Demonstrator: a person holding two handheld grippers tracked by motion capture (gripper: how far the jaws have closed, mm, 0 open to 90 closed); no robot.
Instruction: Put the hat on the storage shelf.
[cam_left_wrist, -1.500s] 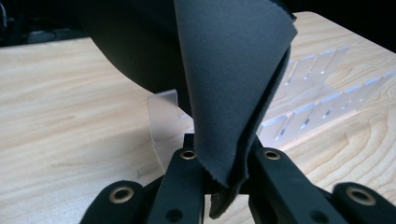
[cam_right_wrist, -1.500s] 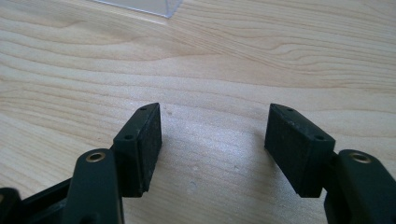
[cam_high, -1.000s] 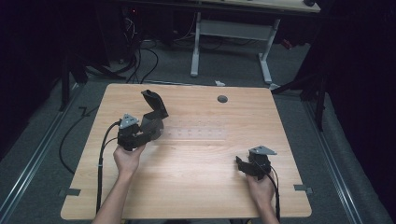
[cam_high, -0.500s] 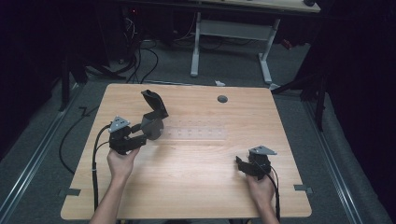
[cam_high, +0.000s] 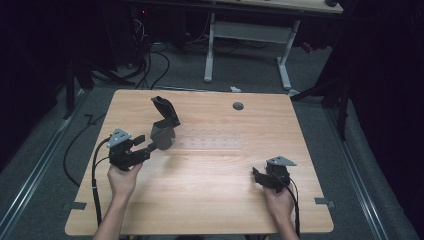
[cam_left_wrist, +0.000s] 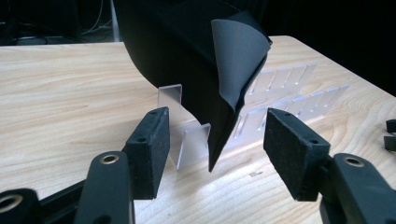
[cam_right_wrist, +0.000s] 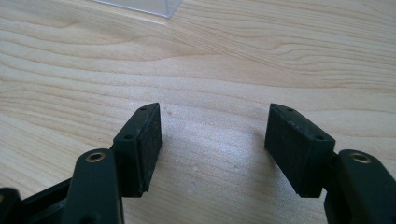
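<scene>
Your left hand-held gripper (cam_left_wrist: 212, 154) has just opened, gripping nothing, the black sheet (cam_left_wrist: 224, 88) just ahead; your right hand-held gripper (cam_right_wrist: 212, 149) stands open, empty.

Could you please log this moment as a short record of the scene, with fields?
surface: wooden table
item: dark folded sheet standing in a clear slotted rack
left gripper: open, fingers clear of the sheet, jaws have just been opening
right gripper: open, nothing between its fingers, over bare wood

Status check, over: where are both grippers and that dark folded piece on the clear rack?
Left gripper open, just released, backed off dark folded piece. Piece standing in clear slotted rack. Right gripper open, empty, on table. Nothing blocking.
</scene>
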